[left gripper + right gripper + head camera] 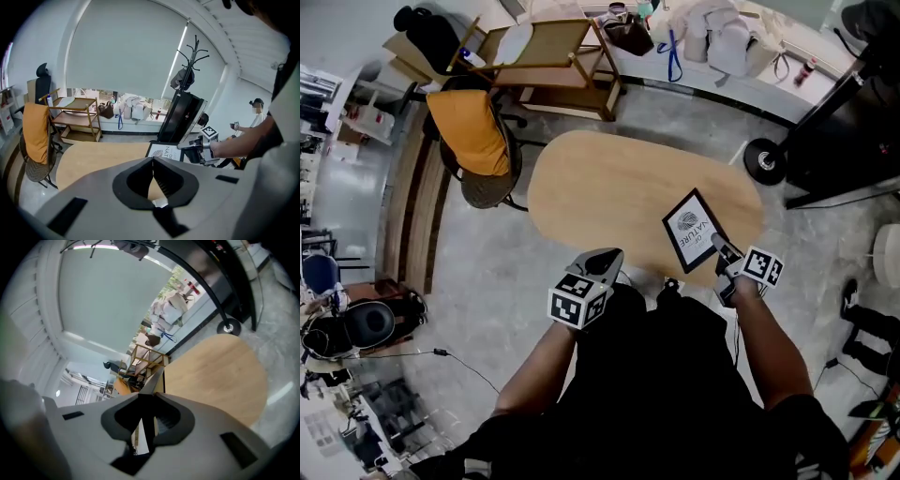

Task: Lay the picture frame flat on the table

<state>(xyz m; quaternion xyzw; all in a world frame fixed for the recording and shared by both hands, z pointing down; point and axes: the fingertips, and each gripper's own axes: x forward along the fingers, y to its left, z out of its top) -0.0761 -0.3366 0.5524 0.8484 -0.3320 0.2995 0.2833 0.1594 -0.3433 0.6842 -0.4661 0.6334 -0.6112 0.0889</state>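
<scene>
A black-bordered picture frame (692,228) with a white print sits over the right part of the oval wooden table (609,187), close to its near edge. My right gripper (719,246) is shut on the frame's near right edge. In the right gripper view the frame (157,376) runs edge-on out of the jaws (149,411). From the left gripper view the frame (164,152) looks slightly raised; whether its far edge rests on the table I cannot tell. My left gripper (605,258) hovers at the table's near edge, shut with nothing in it (153,161).
A chair with an orange cloth (469,131) stands left of the table. A wooden shelf cart (548,66) is behind it. A black coat stand base (766,159) sits at the table's far right. A person (257,112) stands to the right.
</scene>
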